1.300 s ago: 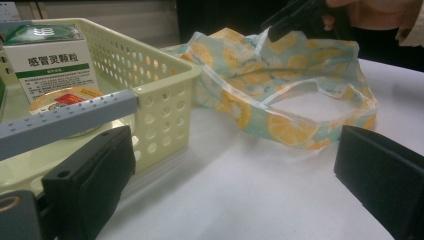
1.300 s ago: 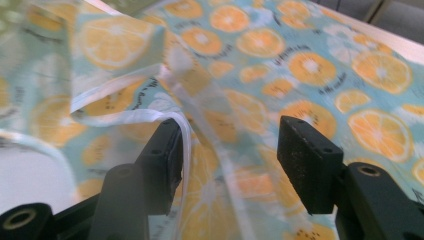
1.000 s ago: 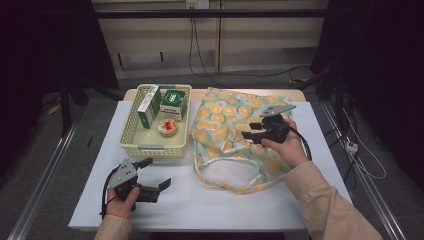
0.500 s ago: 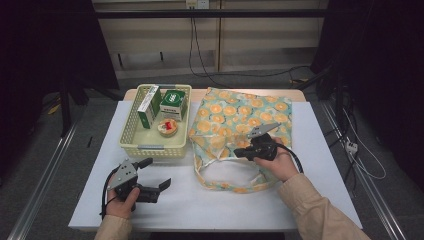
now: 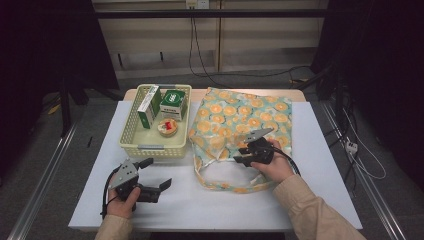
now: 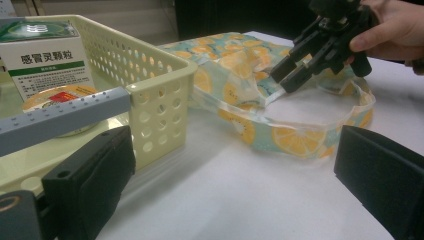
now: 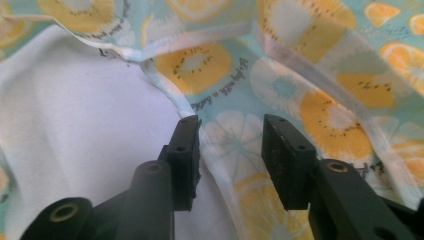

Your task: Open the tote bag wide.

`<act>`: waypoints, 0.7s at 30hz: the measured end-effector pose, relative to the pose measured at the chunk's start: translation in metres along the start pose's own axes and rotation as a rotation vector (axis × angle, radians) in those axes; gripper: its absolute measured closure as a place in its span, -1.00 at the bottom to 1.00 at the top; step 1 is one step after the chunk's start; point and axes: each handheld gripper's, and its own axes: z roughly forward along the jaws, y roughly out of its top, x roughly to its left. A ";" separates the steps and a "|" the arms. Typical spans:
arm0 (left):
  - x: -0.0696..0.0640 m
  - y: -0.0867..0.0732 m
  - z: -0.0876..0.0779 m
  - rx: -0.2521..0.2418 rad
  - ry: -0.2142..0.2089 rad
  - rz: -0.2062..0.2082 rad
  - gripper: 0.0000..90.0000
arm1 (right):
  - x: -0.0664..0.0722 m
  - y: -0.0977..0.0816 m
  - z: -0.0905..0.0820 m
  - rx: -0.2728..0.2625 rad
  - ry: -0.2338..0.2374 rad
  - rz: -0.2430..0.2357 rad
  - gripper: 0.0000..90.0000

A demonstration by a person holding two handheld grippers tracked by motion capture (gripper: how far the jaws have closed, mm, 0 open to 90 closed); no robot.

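A cloth tote bag (image 5: 250, 117) printed with orange and kiwi slices lies flat on the white table (image 5: 210, 207), its handle loop (image 5: 220, 184) toward me. My right gripper (image 5: 240, 155) is low over the bag's near opening edge. In the right gripper view its jaws (image 7: 232, 145) are open and straddle the hemmed rim of the bag (image 7: 195, 65), not closed on it. My left gripper (image 5: 159, 172) rests open on the table at the front left, nothing between its jaws (image 6: 235, 170). The left gripper view shows the right gripper (image 6: 290, 75) touching down on the bag (image 6: 240, 62).
A pale yellow perforated basket (image 5: 150, 147) stands left of the bag. It holds two green-and-white boxes (image 5: 174, 103) and a small round container (image 5: 167, 127). In the left gripper view the basket (image 6: 165, 85) is close on the left, with bare table between it and the handle loop.
My right gripper has come down from over the bag's right side toward me and left, to the bag's opening edge. The left gripper has not moved.
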 end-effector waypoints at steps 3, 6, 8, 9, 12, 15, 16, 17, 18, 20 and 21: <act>0.000 0.000 0.000 -0.008 0.000 -0.011 -0.94 | -0.003 -0.001 0.004 -0.003 0.010 0.005 0.66; 0.000 0.000 0.000 -0.004 0.000 -0.004 -0.94 | -0.006 -0.001 0.003 0.003 -0.016 0.002 1.00; 0.000 0.000 -0.001 -0.009 0.000 -0.009 -0.94 | -0.009 -0.003 0.002 0.001 -0.022 0.021 1.00; 0.000 0.000 -0.001 -0.010 0.001 -0.007 -0.94 | -0.011 -0.003 0.001 -0.011 -0.009 0.039 1.00; 0.000 0.000 -0.001 -0.010 0.002 -0.007 -0.94 | -0.014 -0.003 -0.004 -0.027 0.002 0.056 1.00; 0.001 0.000 -0.001 -0.011 0.003 -0.008 -0.94 | -0.015 -0.003 -0.009 -0.047 0.025 0.070 0.98; 0.000 0.000 -0.001 -0.010 0.003 -0.009 -0.94 | -0.015 -0.003 -0.010 -0.053 0.035 0.071 0.89; 0.000 0.000 -0.001 -0.009 0.002 -0.011 -0.94 | -0.014 -0.004 -0.011 -0.054 0.041 0.076 0.83; -0.001 0.000 0.000 -0.015 0.003 -0.019 -0.94 | -0.013 -0.004 -0.012 -0.052 0.050 0.079 0.74; -0.001 0.000 0.000 -0.007 0.001 -0.011 -0.94 | -0.009 -0.004 -0.011 -0.062 0.083 0.099 0.63; -0.001 0.000 0.000 -0.006 0.001 -0.008 -0.94 | -0.007 -0.003 -0.010 -0.058 0.083 0.094 0.57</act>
